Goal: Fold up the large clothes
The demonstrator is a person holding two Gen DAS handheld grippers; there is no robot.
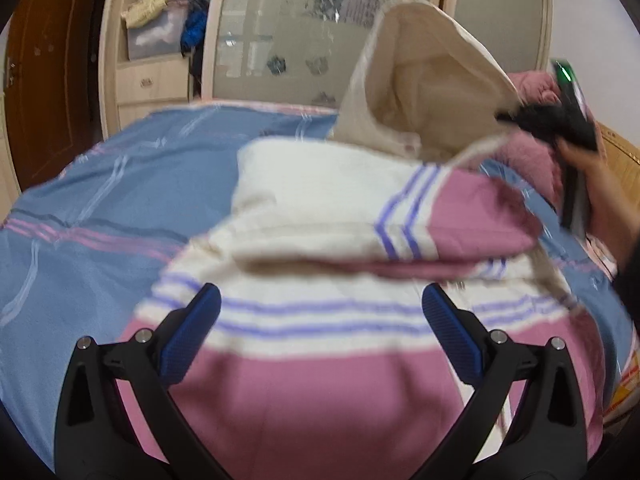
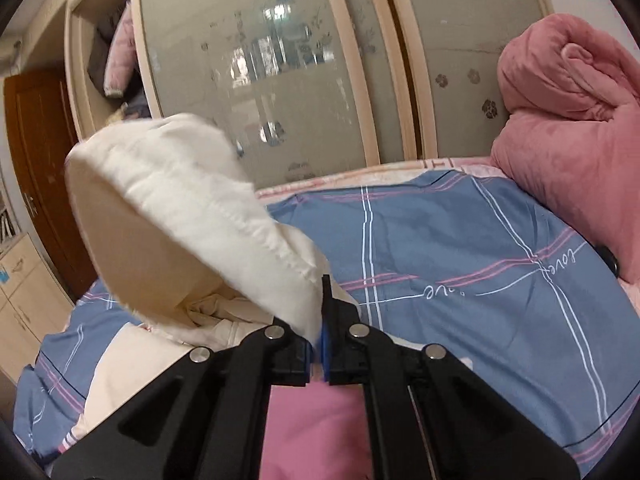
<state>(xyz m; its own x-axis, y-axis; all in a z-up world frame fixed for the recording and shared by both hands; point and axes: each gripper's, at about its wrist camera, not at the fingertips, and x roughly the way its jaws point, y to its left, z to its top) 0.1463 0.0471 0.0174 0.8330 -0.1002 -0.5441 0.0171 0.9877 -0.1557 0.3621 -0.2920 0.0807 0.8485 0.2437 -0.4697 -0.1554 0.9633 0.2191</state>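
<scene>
A large pink and cream hoodie (image 1: 320, 380) with thin purple stripes lies on the blue checked bed sheet (image 1: 100, 200), its sleeves folded across the body. My left gripper (image 1: 320, 312) hovers open over the striped chest, nothing between its blue pads. My right gripper (image 2: 322, 320) is shut on the edge of the cream hood (image 2: 192, 200) and holds it lifted above the garment. In the left wrist view the raised hood (image 1: 424, 80) stands at upper right, with my right gripper (image 1: 516, 116) and a hand (image 1: 592, 176) beside it.
A rolled pink blanket (image 2: 568, 140) lies at the bed's right end. Wardrobe sliding doors (image 2: 280, 60) stand behind the bed, with open shelves of clothes (image 1: 168, 16) and a brown door (image 1: 48, 72) to the left.
</scene>
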